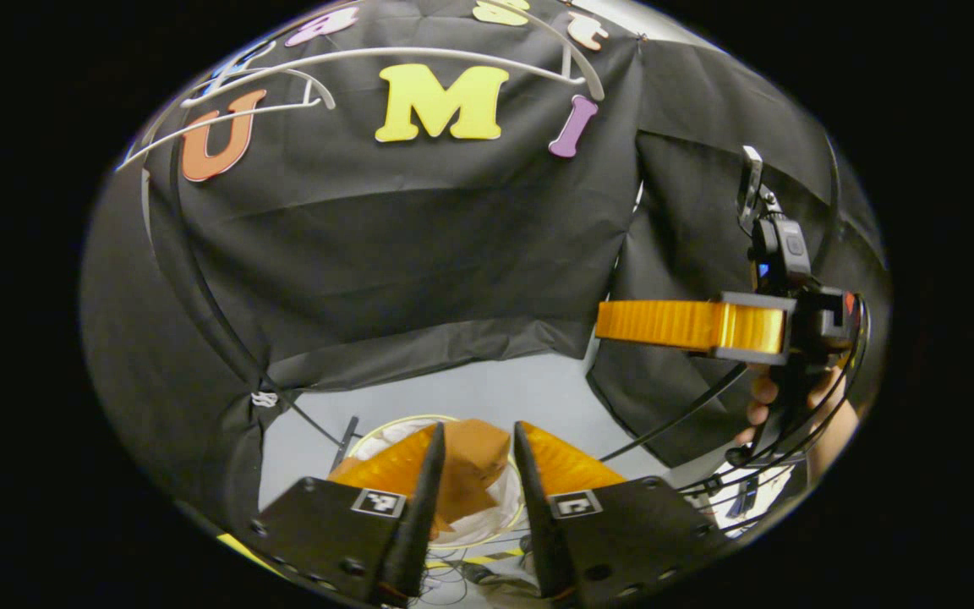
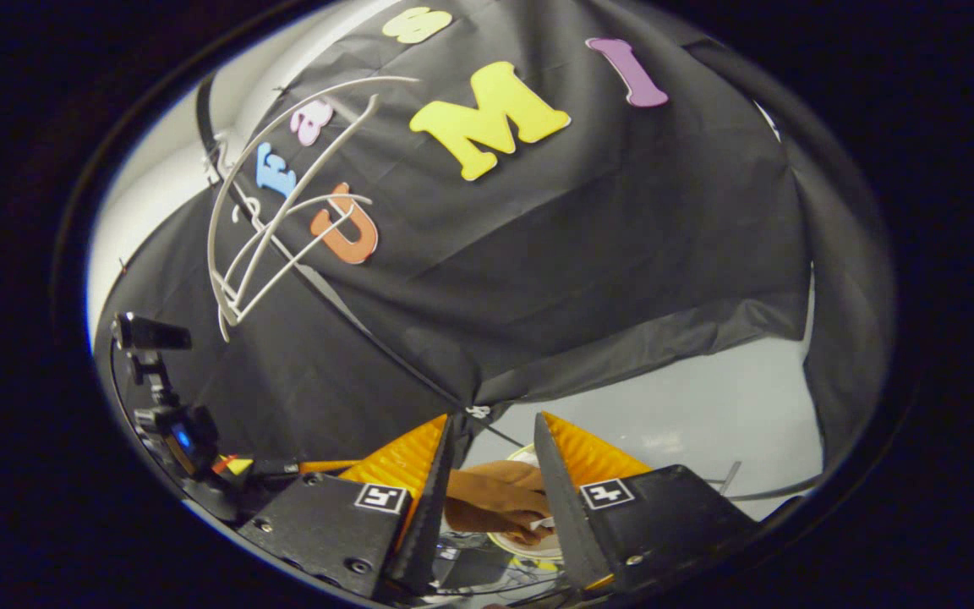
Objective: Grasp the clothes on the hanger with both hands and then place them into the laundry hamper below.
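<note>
Left gripper (image 1: 474, 474), seen in the left gripper view, has its jaws parted with nothing between the fingers; it looks down over the laundry hamper (image 1: 385, 427), whose pale rim rings a white liner. Brown clothes (image 1: 470, 474) lie bunched inside the hamper, toward the near side of the rim, apart from the fingers. Right gripper (image 2: 495, 474), in the right gripper view, is likewise released, poised above the same brown clothes (image 2: 495, 499) with a gap between fingers and cloth. From the left gripper view the right gripper (image 1: 690, 326) shows side-on at the right, held by a hand (image 1: 770, 402). White hangers (image 1: 352, 72) hang bare near the top edge of the booth wall; in the right gripper view the hangers (image 2: 276, 220) sit at the upper left.

Judgement: the garment appears to rest in the hamper already, so the placing looks essentially done. The cloth reads as light, soft and limp; it would fold and sag wherever pinched, so a raised fold near the top of the bundle offers the surest hold, one gripper to each side
</note>
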The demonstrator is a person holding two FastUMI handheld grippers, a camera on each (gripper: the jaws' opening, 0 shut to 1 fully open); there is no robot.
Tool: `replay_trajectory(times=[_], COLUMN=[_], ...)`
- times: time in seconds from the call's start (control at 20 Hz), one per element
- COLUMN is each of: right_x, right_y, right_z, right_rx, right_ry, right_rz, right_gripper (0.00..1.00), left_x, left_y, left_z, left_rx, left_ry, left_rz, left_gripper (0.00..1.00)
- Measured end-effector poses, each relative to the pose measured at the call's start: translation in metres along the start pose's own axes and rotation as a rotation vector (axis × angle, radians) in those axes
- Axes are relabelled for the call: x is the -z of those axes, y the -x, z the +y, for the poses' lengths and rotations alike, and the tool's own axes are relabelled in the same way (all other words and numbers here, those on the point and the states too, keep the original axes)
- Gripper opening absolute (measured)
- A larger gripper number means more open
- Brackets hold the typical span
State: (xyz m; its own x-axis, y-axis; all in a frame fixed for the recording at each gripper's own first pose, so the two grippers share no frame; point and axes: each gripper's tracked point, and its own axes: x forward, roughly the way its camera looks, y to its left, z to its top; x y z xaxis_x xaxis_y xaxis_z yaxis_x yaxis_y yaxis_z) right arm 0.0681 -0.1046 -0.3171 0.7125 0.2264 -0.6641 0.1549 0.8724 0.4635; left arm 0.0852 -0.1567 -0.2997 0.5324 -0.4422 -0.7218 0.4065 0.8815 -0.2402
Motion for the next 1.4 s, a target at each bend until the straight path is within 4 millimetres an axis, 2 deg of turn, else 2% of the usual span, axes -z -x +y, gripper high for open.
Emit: replay_trajectory(times=[0.05, 0.1, 0.2, 0.25, 0.3, 0.35, 0.5, 0.55, 0.6, 0.7, 0.75, 0.85, 0.95, 1.0, 1.1, 1.2, 1.4], right_x=[0.001, 0.001, -0.004, -0.007, -0.011, -0.012, -0.028, -0.034, -0.041, -0.055, -0.060, -0.071, -0.081, -0.087, -0.095, -0.095, -0.094], right_y=[0.003, 0.007, 0.015, 0.021, 0.029, 0.036, 0.066, 0.079, 0.090, 0.121, 0.136, 0.167, 0.196, 0.211, 0.240, 0.262, 0.304], right_z=[0.005, 0.011, 0.027, 0.036, 0.048, 0.060, 0.084, 0.092, 0.103, 0.128, 0.140, 0.158, 0.177, 0.184, 0.188, 0.192, 0.197], right_rx=[0.014, 0.032, 0.045, 0.043, 0.041, 0.038, 0.047, 0.060, 0.066, 0.079, 0.088, 0.090, 0.099, 0.112, 0.156, 0.190, 0.198], right_ry=[0.038, 0.075, 0.145, 0.172, 0.192, 0.215, 0.285, 0.311, 0.337, 0.380, 0.383, 0.373, 0.369, 0.370, 0.371, 0.378, 0.387], right_rz=[-0.006, -0.015, -0.041, -0.060, -0.080, -0.097, -0.169, -0.201, -0.240, -0.318, -0.357, -0.440, -0.520, -0.561, -0.631, -0.677, -0.734], right_gripper=[0.61, 0.74, 0.81, 0.82, 0.83, 0.83, 0.84, 0.85, 0.85, 0.86, 0.86, 0.89, 0.94, 0.99, 1.00, 0.98, 0.99], left_x=[-0.005, -0.009, -0.024, -0.032, -0.038, -0.045, -0.058, -0.063, -0.069, -0.081, -0.087, -0.103, -0.108, -0.111, -0.123, -0.125, -0.123], left_y=[0.009, 0.017, 0.037, 0.046, 0.056, 0.068, 0.106, 0.121, 0.138, 0.170, 0.183, 0.203, 0.233, 0.246, 0.273, 0.296, 0.339], left_z=[0.005, 0.010, 0.025, 0.032, 0.034, 0.039, 0.048, 0.046, 0.048, 0.047, 0.047, 0.046, 0.042, 0.043, 0.048, 0.050, 0.050], left_rx=[-0.012, -0.027, -0.064, -0.075, -0.082, -0.093, -0.111, -0.117, -0.125, -0.136, -0.142, -0.157, -0.179, -0.192, -0.216, -0.227, -0.276], left_ry=[-0.001, -0.002, 0.002, 0.008, 0.011, 0.010, -0.001, -0.003, -0.007, -0.016, -0.022, -0.039, -0.062, -0.076, -0.096, -0.092, -0.098], left_rz=[-0.013, -0.025, -0.060, -0.080, -0.103, -0.131, -0.226, -0.262, -0.298, -0.366, -0.399, -0.469, -0.532, -0.563, -0.628, -0.677, -0.757], left_gripper=[0.58, 0.66, 0.82, 0.82, 0.92, 0.89, 0.95, 0.90, 1.00, 0.92, 0.92, 1.00, 0.98, 0.96, 0.92, 1.00, 0.94])
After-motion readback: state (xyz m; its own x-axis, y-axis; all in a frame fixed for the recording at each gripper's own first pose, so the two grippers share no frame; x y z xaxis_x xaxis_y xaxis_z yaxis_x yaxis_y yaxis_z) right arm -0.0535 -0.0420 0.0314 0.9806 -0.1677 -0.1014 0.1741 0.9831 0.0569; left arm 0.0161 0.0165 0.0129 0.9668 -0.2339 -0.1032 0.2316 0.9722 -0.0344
